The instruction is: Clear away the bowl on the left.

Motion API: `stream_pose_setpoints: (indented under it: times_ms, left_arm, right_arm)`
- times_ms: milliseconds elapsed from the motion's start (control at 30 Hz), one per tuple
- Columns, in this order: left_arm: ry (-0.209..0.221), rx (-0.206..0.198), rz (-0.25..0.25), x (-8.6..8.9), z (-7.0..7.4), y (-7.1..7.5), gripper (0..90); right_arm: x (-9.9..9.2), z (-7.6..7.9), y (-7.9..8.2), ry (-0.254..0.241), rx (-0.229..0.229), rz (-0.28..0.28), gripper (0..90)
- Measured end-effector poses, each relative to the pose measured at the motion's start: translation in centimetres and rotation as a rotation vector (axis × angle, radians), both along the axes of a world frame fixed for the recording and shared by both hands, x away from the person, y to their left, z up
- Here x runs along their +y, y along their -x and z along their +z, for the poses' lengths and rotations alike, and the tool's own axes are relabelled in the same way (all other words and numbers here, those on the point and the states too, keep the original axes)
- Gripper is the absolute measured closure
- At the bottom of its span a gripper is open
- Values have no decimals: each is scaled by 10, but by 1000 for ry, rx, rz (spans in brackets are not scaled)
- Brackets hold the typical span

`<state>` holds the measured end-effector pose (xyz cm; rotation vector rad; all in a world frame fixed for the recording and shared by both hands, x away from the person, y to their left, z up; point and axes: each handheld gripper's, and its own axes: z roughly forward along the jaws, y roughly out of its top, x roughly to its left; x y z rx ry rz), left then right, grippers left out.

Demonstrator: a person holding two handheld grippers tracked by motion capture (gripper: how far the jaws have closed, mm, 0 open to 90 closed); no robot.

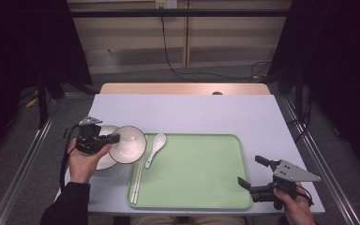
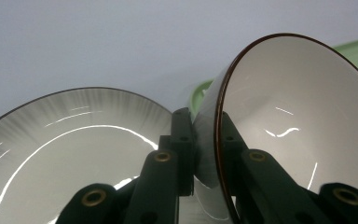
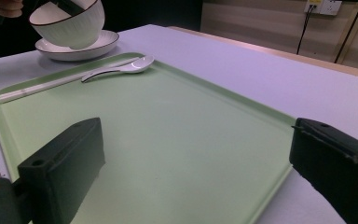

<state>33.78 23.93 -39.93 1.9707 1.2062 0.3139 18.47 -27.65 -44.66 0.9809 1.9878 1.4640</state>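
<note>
The left gripper has its jaws clamped on the rim of the bowl, one jaw inside the wall and one outside, as the left gripper view shows at close range. The bowl is white with a dark rim line and is held tilted, its opening turned partly sideways. In the high view the left gripper holds the bowl at the left edge of the tray, above and partly over the plate, which lies on the table just left of the tray. The right gripper view shows the bowl lifted clear of the plate, with a gap between them. A white spoon and a pair of white chopsticks lie along the tray's left side, the spoon's bowl end at the far corner. The right gripper rests at the tray's near right corner, jaws spread wide with nothing between them; its own view looks across the bare green tray floor. The person's hand holds it at the table's near edge.
</note>
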Motion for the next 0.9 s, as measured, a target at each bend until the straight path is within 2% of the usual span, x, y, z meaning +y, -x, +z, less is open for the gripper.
stream_pose_setpoints:
  times_ms: [133,267,333,500,633,767,833,900]
  left_arm:
    - [1,12,-32,-5,-1,-3,819]
    - [0,12,-29,-12,-3,-5,820]
    - [-9,17,-45,-16,-2,-6,819]
    - [-6,13,-69,-31,0,-8,819]
    - [17,7,-70,-42,2,-7,819]
    - [-5,19,-117,-56,1,-9,819]
    - [20,25,-118,-64,-1,-10,819]
    - [8,24,-136,-69,-2,-10,819]
  right_arm:
    - [0,0,0,-1,-3,-4,28]
    - [0,0,0,-5,-2,-1,28]
    - [0,0,0,-4,-1,-1,28]
    - [0,0,0,-1,-4,-4,28]
    - [-1,0,0,-6,-6,-4,28]
    - [0,0,-1,-8,-7,-2,28]
    - [0,0,0,-3,-7,-3,28]
    - [0,1,0,-3,-8,-3,29]
